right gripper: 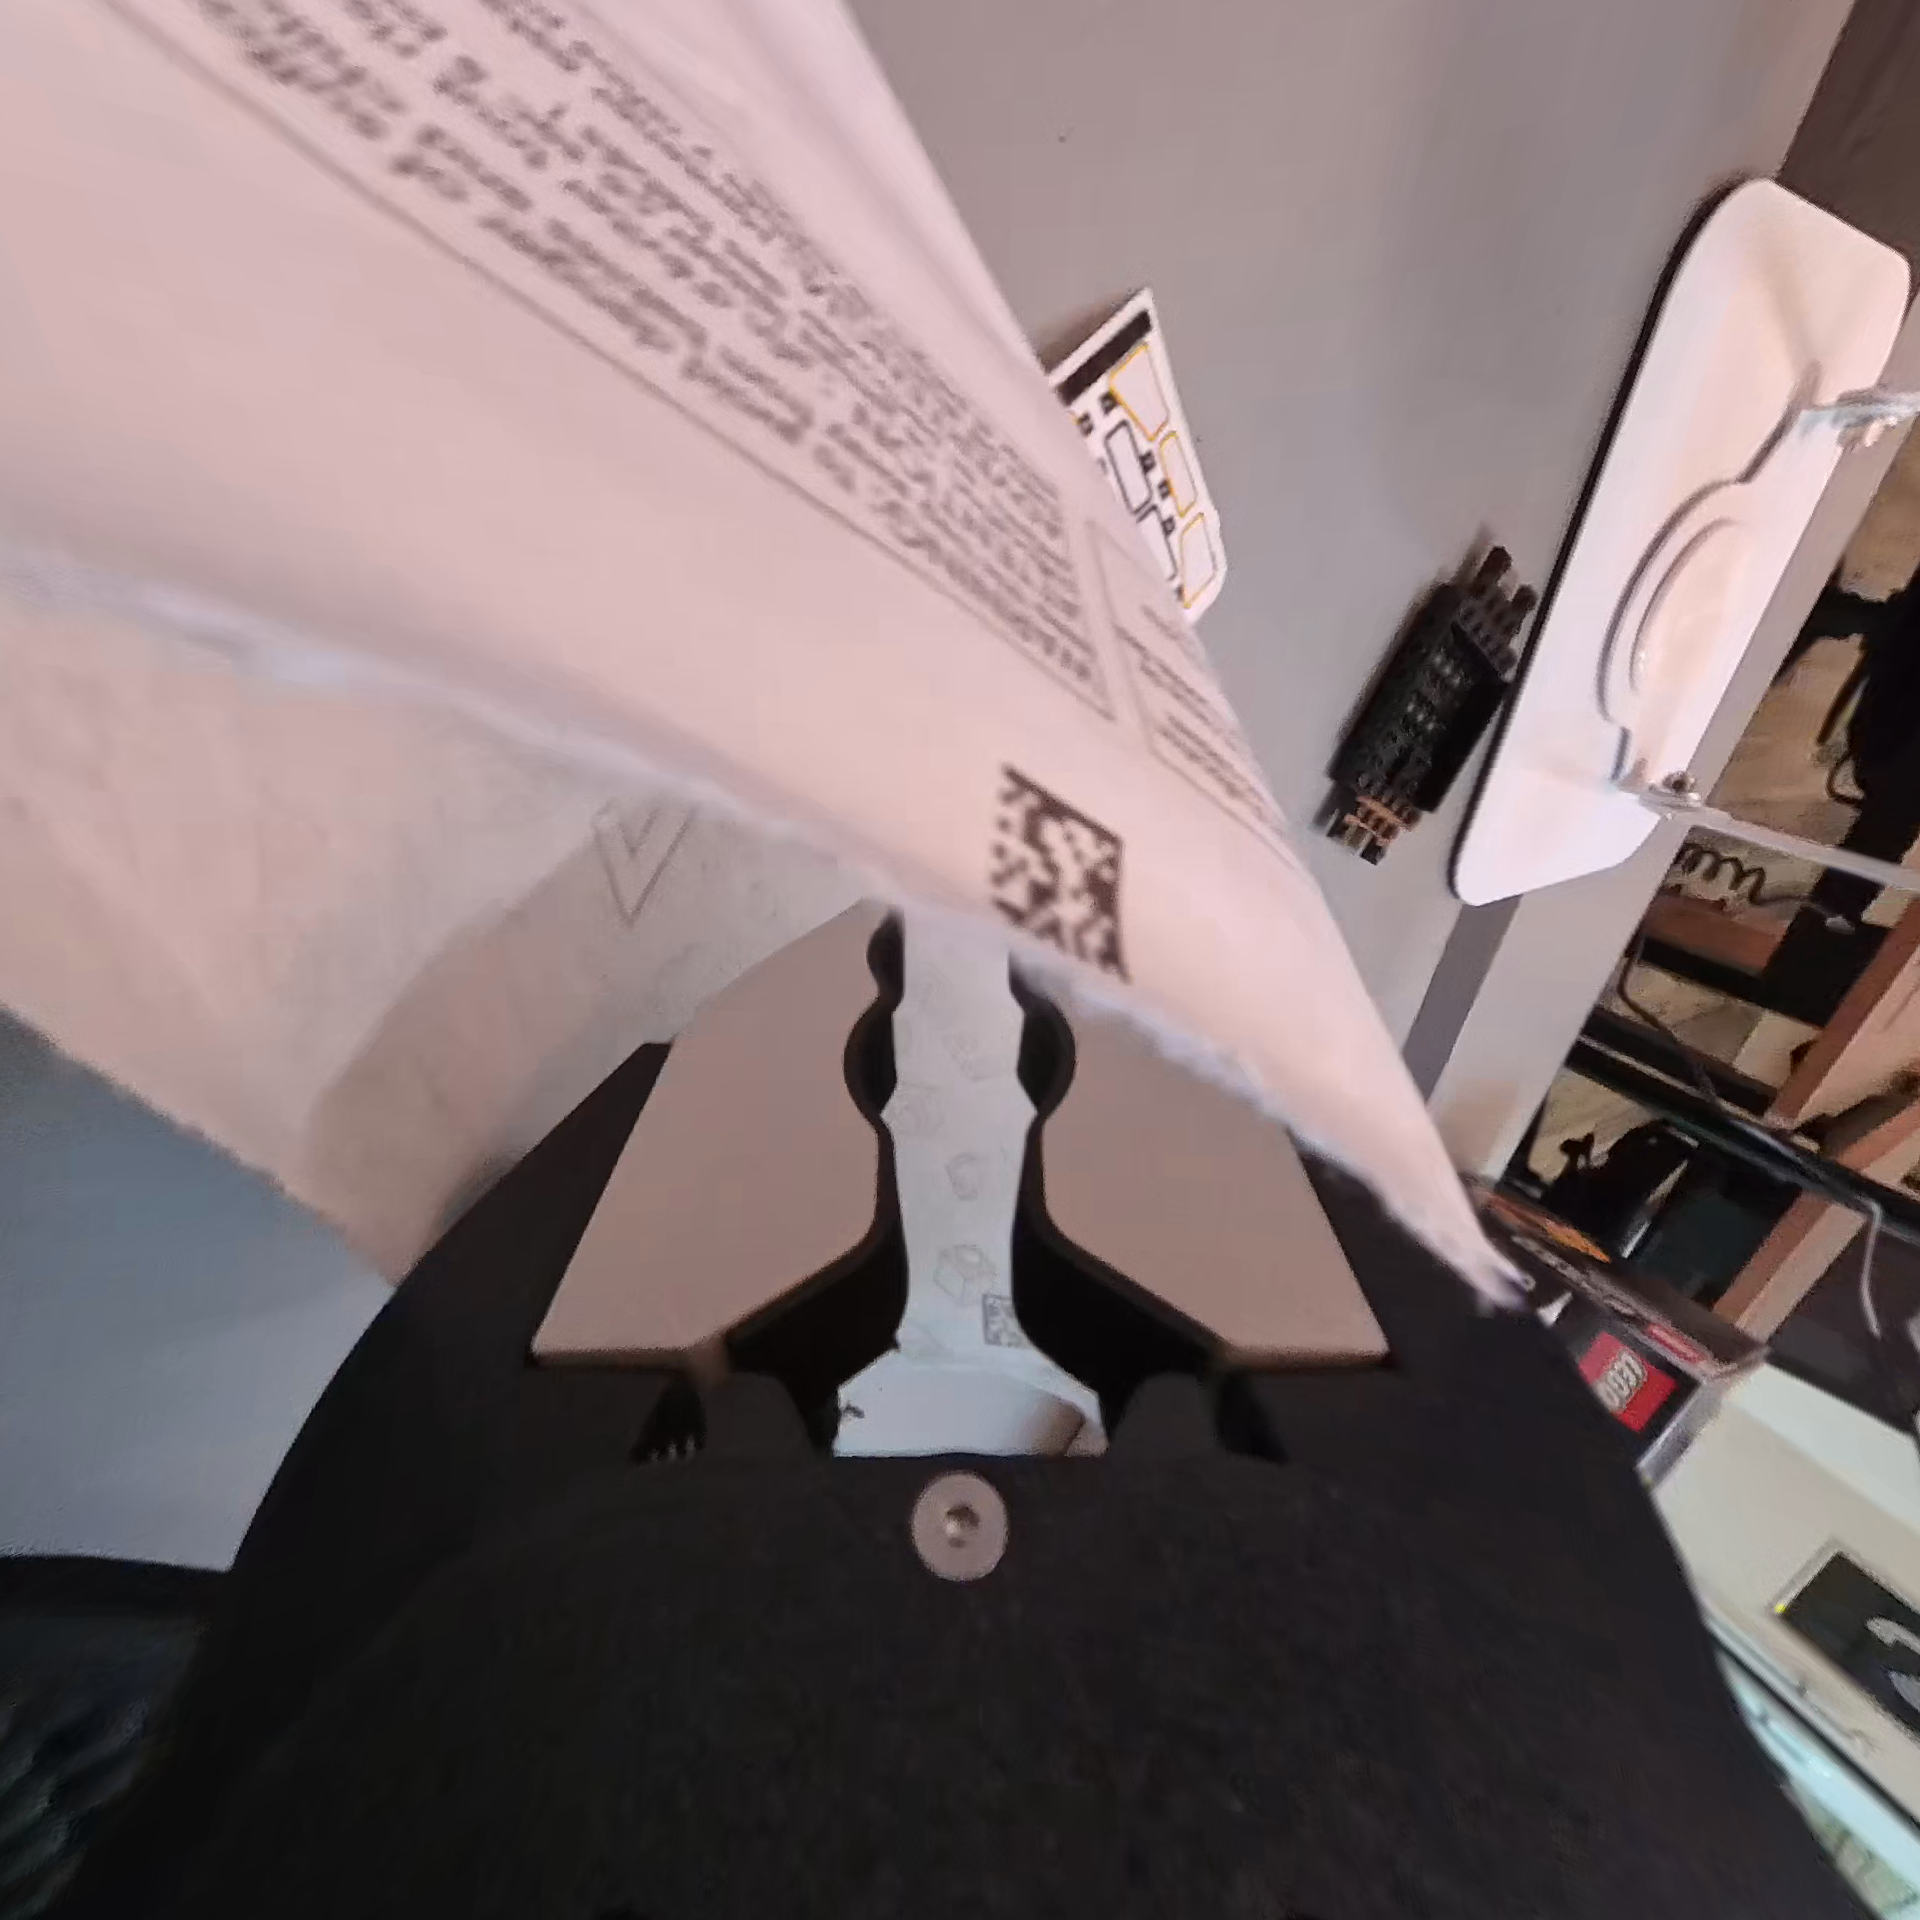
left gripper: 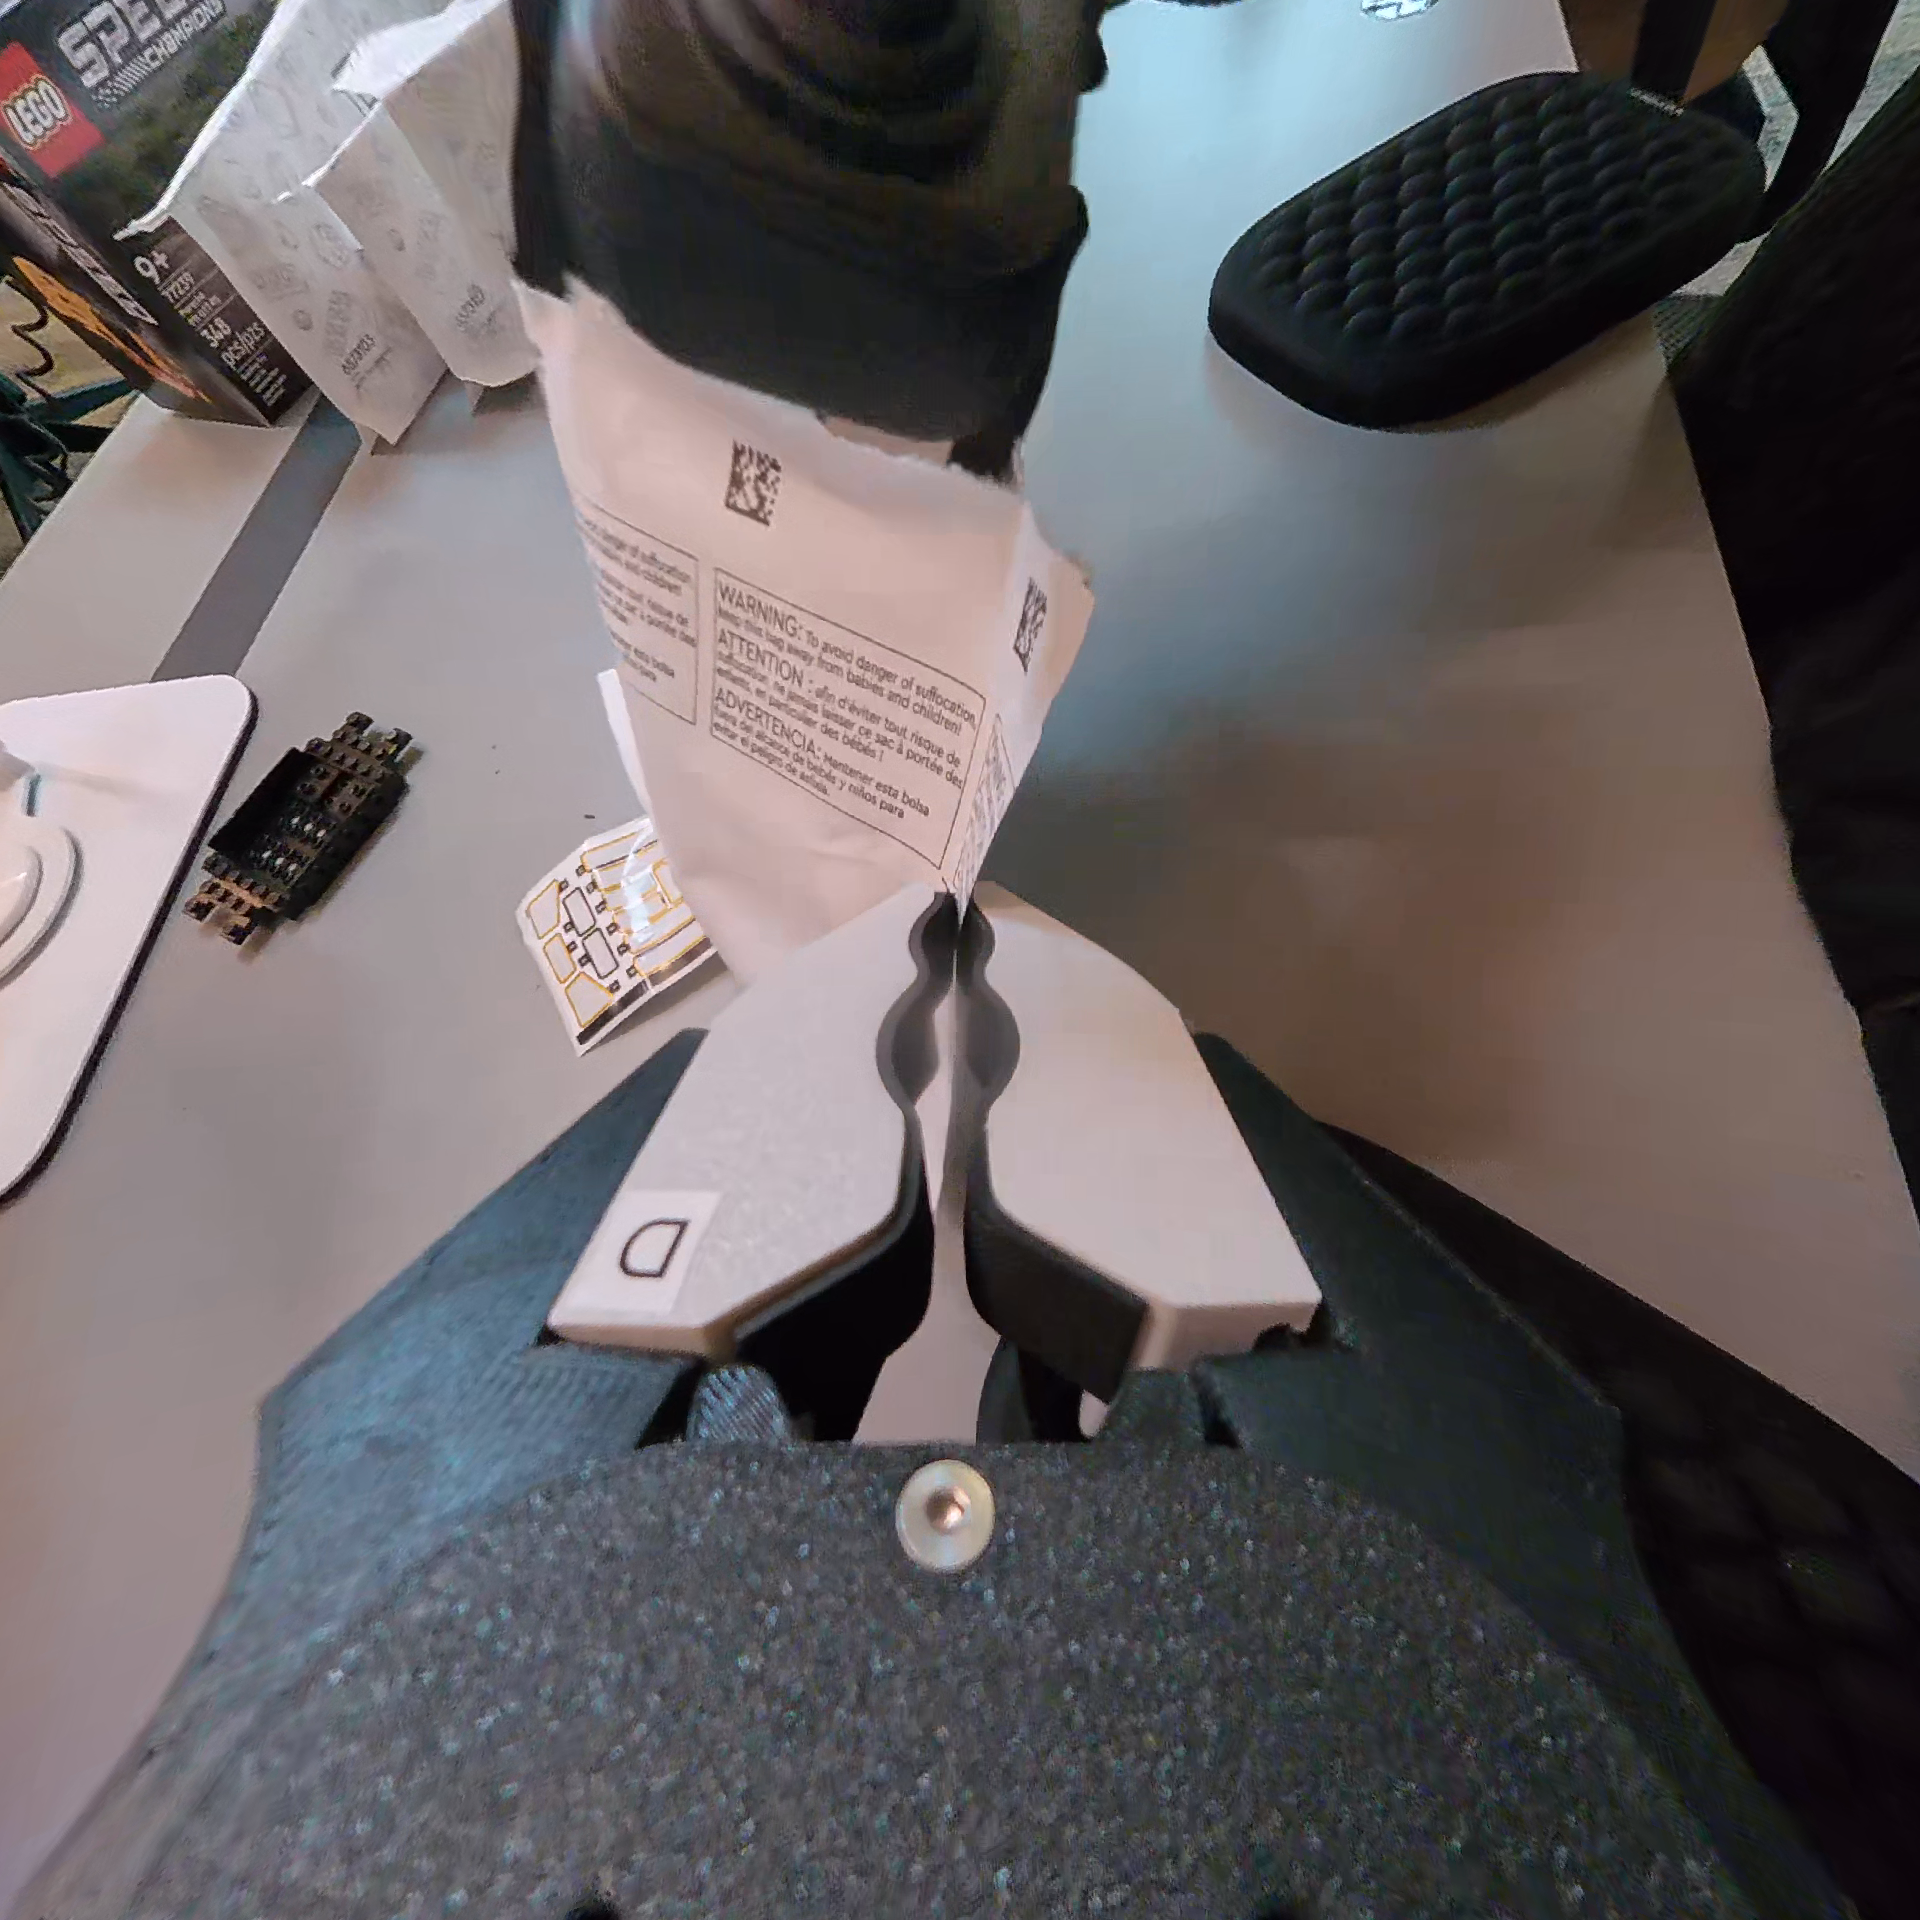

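Sticker sheet [left gripper: 615, 935] beside brick plate [left gripper: 301, 826], boxed set [left gripper: 99, 197] behind

The left gripper [left gripper: 954, 914] has its jaws pressed together at the tips. The right gripper [right gripper: 956, 935], farther off and above it, is clamped with a narrow gap.

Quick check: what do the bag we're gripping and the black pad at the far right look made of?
Bag: looks like matte white paper, since the top edge is ragged and fibrous, and it creases stiffly. Pad: seems soft foam or fabric-covered rubber, matte black with a dimpled quilted surface; the exact material is unclear.
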### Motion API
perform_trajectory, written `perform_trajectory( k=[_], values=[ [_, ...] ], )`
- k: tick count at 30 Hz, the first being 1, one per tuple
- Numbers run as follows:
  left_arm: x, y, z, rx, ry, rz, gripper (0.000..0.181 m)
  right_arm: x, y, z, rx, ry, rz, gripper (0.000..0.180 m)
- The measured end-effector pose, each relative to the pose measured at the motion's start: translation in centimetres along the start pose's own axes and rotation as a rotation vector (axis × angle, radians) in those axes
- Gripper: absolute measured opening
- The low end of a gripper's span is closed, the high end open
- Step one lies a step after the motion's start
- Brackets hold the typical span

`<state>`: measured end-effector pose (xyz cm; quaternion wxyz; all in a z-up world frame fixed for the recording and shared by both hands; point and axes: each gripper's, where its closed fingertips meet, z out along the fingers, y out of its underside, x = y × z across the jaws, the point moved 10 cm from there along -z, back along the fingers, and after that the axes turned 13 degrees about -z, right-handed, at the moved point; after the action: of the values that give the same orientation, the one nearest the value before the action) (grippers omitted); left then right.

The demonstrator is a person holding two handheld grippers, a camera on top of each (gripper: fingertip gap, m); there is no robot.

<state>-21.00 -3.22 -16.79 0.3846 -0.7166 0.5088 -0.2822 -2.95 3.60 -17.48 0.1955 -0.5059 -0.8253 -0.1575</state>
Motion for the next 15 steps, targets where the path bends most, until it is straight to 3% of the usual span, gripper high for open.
perform_trajectory(
  k=[7,15],
  values=[
    [-0.1,0.0,0.1,0.007,0.001,-0.012,0.000,-1.1,-0.8,0.1,-0.014,0.054,-0.143,0.054],
    [-0.1,-0.1,-0.2,0.017,0.001,-0.017,0.000,-1.3,-0.7,-0.5,0.073,0.021,-0.132,0.052]
  ],
)
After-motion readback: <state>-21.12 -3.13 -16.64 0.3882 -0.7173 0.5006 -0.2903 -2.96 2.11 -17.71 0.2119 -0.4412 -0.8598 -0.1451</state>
